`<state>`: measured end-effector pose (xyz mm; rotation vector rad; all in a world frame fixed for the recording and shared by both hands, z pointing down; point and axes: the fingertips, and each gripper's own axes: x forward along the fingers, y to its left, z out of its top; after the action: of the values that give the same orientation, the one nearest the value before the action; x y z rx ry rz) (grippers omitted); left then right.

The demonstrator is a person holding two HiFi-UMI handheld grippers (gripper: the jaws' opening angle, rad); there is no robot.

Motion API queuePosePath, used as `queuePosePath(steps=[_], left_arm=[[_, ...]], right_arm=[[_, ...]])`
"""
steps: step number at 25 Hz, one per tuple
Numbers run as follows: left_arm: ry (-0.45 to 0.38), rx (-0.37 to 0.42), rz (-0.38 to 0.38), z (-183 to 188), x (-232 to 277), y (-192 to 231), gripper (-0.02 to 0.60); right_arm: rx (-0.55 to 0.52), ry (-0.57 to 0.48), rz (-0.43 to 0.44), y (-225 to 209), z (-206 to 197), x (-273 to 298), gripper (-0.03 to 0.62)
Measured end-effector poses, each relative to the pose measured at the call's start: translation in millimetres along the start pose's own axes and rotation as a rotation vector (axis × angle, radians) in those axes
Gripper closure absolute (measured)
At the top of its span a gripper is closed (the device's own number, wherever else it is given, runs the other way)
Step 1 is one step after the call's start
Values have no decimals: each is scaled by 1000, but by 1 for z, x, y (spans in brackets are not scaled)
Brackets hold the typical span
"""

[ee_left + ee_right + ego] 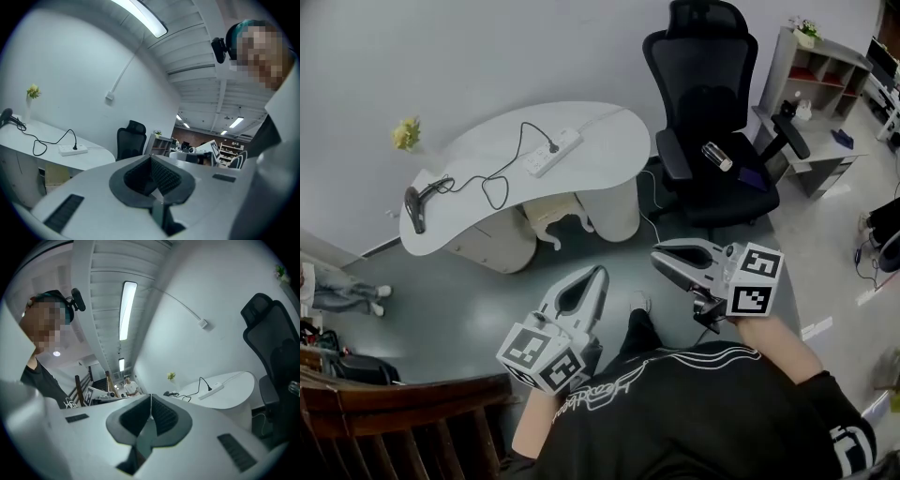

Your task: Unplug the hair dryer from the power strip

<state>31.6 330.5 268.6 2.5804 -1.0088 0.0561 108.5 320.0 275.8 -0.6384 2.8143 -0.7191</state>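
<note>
1. Dryer (414,208) lying at the desk's (609,141) left end, its plug (552,147) sitting in the strip (546,159) mid-desk.
2. Judging the step as approach, nothing gripped yet; next likely needing closing in, spreading one pair around the plug, bracing the strip, pulling straight out.
3. Hovering the left gripper (602,272) and right gripper (658,255) well apart from the plug, floor (441,300) lying between.
4. Holding both pairs of fingers (166,177) pressed together, pinching nothing.
</note>
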Motion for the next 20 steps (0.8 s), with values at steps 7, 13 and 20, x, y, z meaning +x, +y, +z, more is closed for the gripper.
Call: queuePosePath(steps=[7,13,20], left_arm=[[25,-15,7,48,71,128,577],[25,-9,46,80,111,229,577],[55,-3,81,85,136,292,575]], right_arm=[[-14,29,-19,-105,57,97,595],[-45,45,-3,-175,96,177,595],[-19,79,-11,-230,89,213,595]])
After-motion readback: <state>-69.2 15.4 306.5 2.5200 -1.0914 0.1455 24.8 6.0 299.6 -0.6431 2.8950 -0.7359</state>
